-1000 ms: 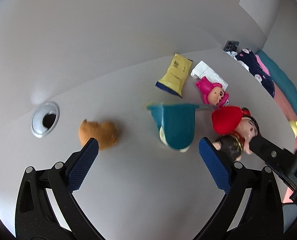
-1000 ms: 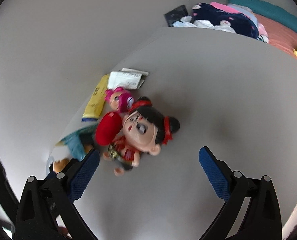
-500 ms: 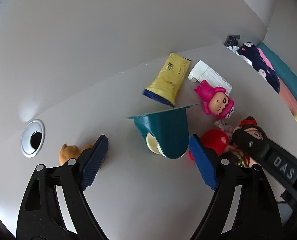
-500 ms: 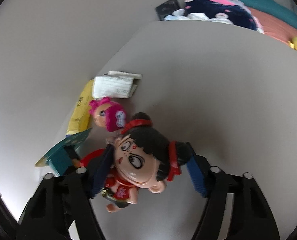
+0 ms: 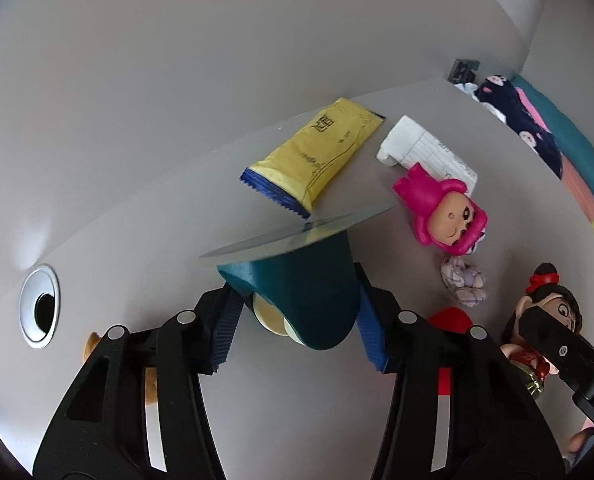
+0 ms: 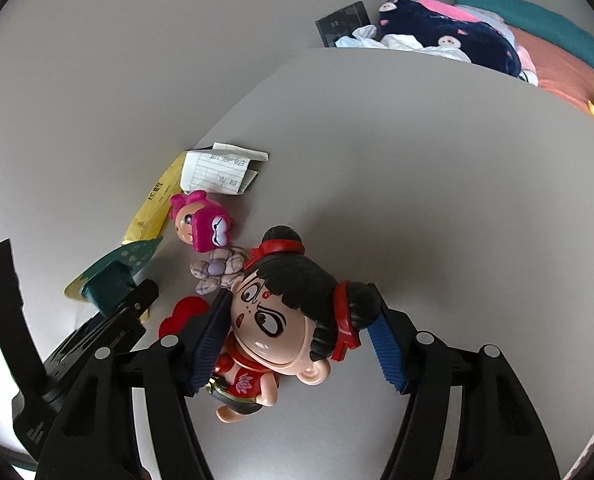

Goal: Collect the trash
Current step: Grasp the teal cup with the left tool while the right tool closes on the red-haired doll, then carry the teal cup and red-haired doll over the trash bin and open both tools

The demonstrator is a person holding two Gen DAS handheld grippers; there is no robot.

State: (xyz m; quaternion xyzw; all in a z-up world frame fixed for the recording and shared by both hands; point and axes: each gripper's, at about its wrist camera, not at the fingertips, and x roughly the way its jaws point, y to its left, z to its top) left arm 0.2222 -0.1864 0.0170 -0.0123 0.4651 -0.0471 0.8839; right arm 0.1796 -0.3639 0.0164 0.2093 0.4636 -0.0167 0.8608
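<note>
A teal plastic cup (image 5: 309, 296) with a peeled foil lid lies on its side on the grey table (image 5: 257, 420). My left gripper (image 5: 299, 328) is closing on it, and both blue pads touch its sides. Behind the cup lie a yellow snack wrapper (image 5: 317, 156) and a folded note paper (image 5: 429, 152). In the right wrist view my right gripper (image 6: 297, 344) is shut on the head of a black-haired doll in red (image 6: 281, 312). The wrapper (image 6: 153, 208), the paper (image 6: 221, 172) and the cup (image 6: 109, 280) show at the left there.
A pink-haired doll head (image 5: 445, 216), a small checked fabric flower (image 5: 463, 284) and a red piece (image 5: 451, 320) lie between the grippers. An orange toy (image 5: 93, 344) hides behind my left finger. A metal cable hole (image 5: 41, 306) is at the left. A bed with clothes (image 6: 449, 36) lies beyond the table.
My left gripper moved forward and its jaws narrowed from wide open onto the teal cup. My right gripper closed on the doll's head, then held still.
</note>
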